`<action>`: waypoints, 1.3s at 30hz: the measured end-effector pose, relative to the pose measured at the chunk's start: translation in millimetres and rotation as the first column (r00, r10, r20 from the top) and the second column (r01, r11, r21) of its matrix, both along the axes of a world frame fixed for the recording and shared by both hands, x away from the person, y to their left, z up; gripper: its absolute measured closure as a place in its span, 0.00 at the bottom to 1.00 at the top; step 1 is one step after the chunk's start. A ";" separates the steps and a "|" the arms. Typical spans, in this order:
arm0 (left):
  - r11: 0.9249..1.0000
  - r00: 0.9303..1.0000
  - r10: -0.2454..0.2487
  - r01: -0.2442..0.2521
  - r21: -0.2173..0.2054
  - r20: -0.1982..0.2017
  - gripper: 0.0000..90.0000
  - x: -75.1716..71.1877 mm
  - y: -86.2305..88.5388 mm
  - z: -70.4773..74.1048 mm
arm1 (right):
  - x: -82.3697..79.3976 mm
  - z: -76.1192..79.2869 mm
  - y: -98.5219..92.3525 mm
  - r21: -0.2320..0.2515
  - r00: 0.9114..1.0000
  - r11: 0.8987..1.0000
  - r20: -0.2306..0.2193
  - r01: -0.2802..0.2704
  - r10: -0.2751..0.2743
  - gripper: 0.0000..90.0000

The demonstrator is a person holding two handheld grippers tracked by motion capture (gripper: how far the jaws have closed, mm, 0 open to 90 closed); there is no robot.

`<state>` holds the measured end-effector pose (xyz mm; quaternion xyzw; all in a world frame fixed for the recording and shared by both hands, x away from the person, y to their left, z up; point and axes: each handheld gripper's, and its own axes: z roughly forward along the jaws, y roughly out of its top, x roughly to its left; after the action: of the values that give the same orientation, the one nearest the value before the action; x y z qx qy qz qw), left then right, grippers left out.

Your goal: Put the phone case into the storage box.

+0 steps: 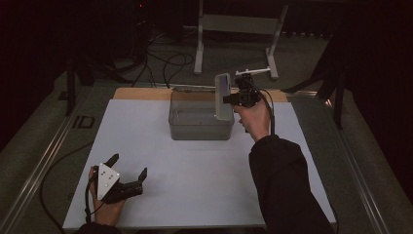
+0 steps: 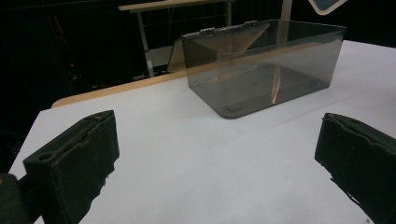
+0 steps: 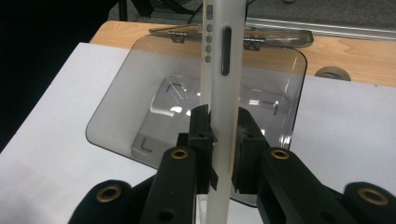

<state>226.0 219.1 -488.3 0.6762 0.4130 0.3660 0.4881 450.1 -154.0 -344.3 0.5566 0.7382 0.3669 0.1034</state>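
A clear grey plastic box [image 1: 199, 124] stands at the far middle of the white mat, its hinged lid [image 3: 280, 37] folded back. My right gripper [image 1: 229, 99] is shut on a flat white phone-like slab [image 1: 223, 95], which it holds on edge over the box's right end. In the right gripper view the slab [image 3: 223, 56] rises between the two pads [image 3: 201, 135], with side buttons showing, and the box [image 3: 140, 102] lies below it. My left gripper [image 1: 129, 166] rests on the mat at the near left, open and with nothing in it. In its own view the box [image 2: 261, 70] sits ahead of the spread jaws.
A white mat [image 1: 195, 185] covers a wooden table [image 1: 141, 93]. A round grommet [image 3: 332, 73] sits in the wood behind the box. A white metal stand [image 1: 238, 29] and loose cables [image 1: 165, 63] are on the floor beyond the table.
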 end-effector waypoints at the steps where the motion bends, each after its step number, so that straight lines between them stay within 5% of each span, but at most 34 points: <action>1: 1.000 1.000 0.000 0.000 0.000 0.000 0.00 -0.1 -0.2 0.0 | 0.6 -0.6 0.1 -0.001 1.000 1.000 -0.003 0.001 -0.001 0.90; 39: 1.000 1.000 0.006 -0.006 0.005 0.009 0.01 -0.8 0.0 0.5 | 15.7 -17.3 4.2 -0.053 0.997 0.997 -0.050 0.053 -0.055 0.90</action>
<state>225.2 219.1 -487.8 0.6747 0.4118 0.3714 0.4871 465.8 -149.8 -361.6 0.5828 0.7344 0.3305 0.1087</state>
